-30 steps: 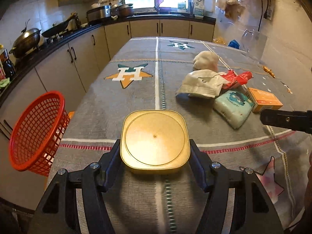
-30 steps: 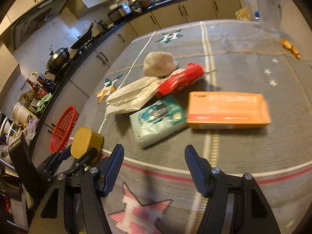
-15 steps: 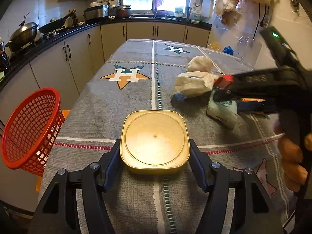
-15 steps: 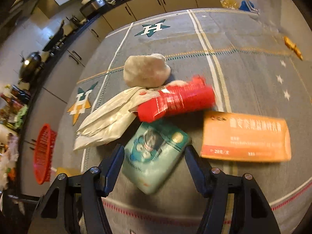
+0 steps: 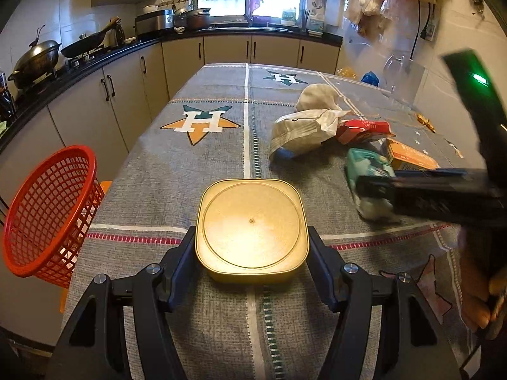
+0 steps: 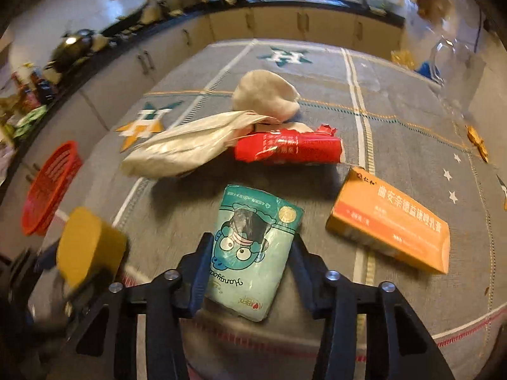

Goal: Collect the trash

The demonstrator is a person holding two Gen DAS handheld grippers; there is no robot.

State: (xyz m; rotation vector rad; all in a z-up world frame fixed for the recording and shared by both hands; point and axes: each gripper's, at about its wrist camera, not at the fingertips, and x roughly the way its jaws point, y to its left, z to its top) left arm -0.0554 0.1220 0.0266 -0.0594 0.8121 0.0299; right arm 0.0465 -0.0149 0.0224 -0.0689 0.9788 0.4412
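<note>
Left wrist view: the left gripper [image 5: 252,247] is pinching a square yellow tin [image 5: 252,228], one finger pressed against each side, and holds it above the near end of the worktop [image 5: 190,164], which is covered by a grey cloth with star emblems. A red mesh basket [image 5: 47,209] hangs off the worktop's left edge, tilted with its mouth facing up and to the right. Farther along lies the trash: a crumpled white paper bag [image 5: 301,129], a pale rounded wad [image 5: 317,96] just behind it, a red wrapper [image 5: 362,129] touching the bag's right side, an orange box [image 5: 408,158], and a teal tissue pack [image 5: 364,164]. The right gripper [image 5: 380,190], blurred, reaches in from the right with its tip at that pack. Right wrist view: the right gripper [image 6: 252,262] is spread with a finger on each side of the teal tissue pack [image 6: 253,247], which lies flat on the cloth; the fingers sit just beside its edges, and whether they touch it I cannot tell. The orange box [image 6: 389,221] lies to its right, apart; the red wrapper [image 6: 288,147] and white paper bag [image 6: 190,145] lie beyond, touching each other. At the left are the yellow tin [image 6: 88,247], blurred, and the red mesh basket [image 6: 47,186].
</note>
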